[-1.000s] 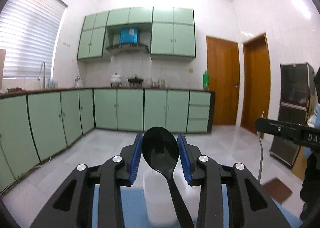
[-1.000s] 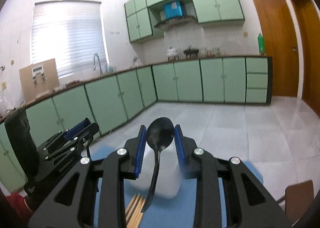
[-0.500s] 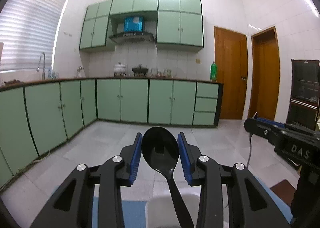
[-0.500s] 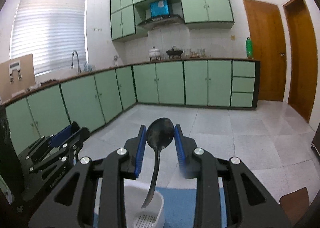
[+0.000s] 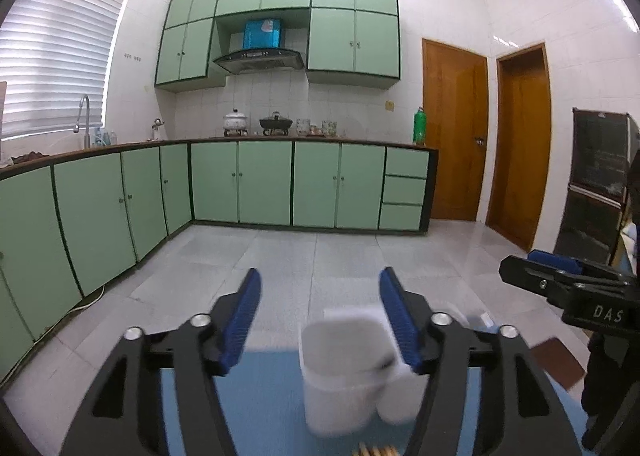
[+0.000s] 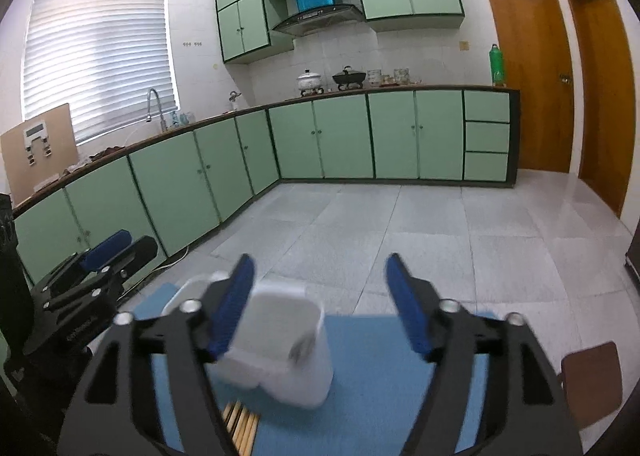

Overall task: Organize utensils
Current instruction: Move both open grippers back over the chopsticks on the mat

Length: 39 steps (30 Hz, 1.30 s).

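Observation:
In the left wrist view my left gripper (image 5: 320, 274) has its jaws opening wide, with nothing between the blue pads. A blurred white utensil holder (image 5: 344, 372) stands just below and ahead on the blue mat (image 5: 260, 396). My right gripper (image 6: 320, 258) is likewise opening and empty above the same white holder (image 6: 280, 344). No black spoon shows clearly in either view. Wooden chopsticks (image 6: 240, 424) lie on the mat in front of the holder. Each gripper sees the other at its side: the right gripper (image 5: 520, 262) and the left gripper (image 6: 120, 244).
Green kitchen cabinets (image 5: 240, 183) run along the left and far walls beyond a tiled floor (image 6: 400, 223). A brown chair seat (image 6: 592, 380) sits by the mat's right edge. Two wooden doors (image 5: 456, 135) and a dark cabinet (image 5: 600, 183) stand on the right.
Both grippers were shut on black spoons and have now opened; the spoons are gone from between the pads. Both hands dipped, bringing the white holder up into view.

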Each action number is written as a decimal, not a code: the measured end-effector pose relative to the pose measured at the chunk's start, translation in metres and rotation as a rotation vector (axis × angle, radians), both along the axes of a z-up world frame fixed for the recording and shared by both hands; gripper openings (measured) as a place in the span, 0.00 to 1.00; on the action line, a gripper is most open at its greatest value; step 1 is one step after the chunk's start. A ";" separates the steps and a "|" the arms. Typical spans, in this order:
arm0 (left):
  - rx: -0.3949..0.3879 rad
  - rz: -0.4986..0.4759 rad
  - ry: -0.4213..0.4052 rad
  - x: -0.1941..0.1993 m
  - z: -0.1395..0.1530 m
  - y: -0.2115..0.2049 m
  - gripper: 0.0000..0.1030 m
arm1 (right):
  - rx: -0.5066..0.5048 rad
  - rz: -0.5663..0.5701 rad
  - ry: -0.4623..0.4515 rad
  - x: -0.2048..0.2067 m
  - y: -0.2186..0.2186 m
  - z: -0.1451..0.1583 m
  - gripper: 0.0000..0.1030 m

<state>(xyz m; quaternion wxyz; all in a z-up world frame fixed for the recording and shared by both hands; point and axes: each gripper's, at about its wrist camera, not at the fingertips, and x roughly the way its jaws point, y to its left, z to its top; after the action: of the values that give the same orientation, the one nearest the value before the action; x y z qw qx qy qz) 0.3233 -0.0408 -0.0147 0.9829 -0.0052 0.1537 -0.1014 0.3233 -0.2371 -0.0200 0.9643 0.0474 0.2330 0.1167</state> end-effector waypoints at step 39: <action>0.100 0.039 0.519 -0.174 -0.133 0.012 0.77 | -0.201 0.055 0.419 -0.205 0.051 -0.134 0.60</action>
<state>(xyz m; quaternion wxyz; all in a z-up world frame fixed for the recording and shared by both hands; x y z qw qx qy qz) 0.1497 -0.0292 -0.1482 0.9114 0.0145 0.4052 -0.0702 0.1181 -0.1865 -0.1540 0.8911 -0.0323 0.4398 0.1068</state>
